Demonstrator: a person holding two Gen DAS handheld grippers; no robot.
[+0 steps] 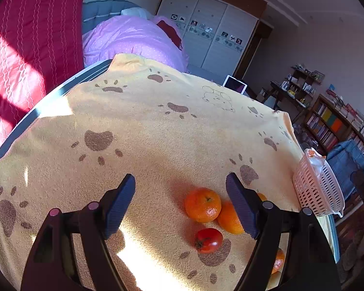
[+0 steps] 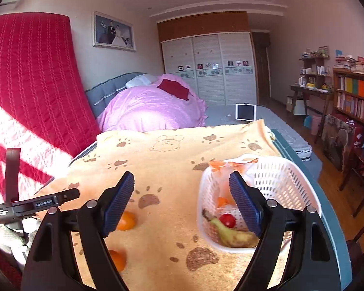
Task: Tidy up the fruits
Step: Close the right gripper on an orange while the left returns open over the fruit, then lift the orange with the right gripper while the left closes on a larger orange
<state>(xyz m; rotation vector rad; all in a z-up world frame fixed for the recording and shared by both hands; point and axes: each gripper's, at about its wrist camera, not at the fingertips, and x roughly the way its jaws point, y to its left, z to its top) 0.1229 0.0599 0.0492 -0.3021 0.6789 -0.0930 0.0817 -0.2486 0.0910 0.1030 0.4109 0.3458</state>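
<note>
In the left wrist view my left gripper (image 1: 180,206) is open above the paw-print cloth (image 1: 145,126). Between its fingers lie a mandarin (image 1: 202,205), a second orange (image 1: 229,218) partly behind the right finger, and a red tomato (image 1: 208,240). Another orange (image 1: 277,260) shows low right. The white basket (image 1: 315,189) stands at the right edge. In the right wrist view my right gripper (image 2: 182,203) is open and empty. The basket (image 2: 286,177) holds a banana (image 2: 233,235), a tomato (image 2: 227,220) and an orange piece (image 2: 222,201). Two oranges (image 2: 126,220) (image 2: 117,258) lie on the cloth at left.
The left gripper's body (image 2: 36,205) shows at the right wrist view's left edge. A bed with a pink duvet (image 2: 153,106) lies behind the table. A red quilt (image 2: 29,84) hangs at left. A tablet (image 2: 245,112) and bookshelves (image 2: 351,92) stand at right.
</note>
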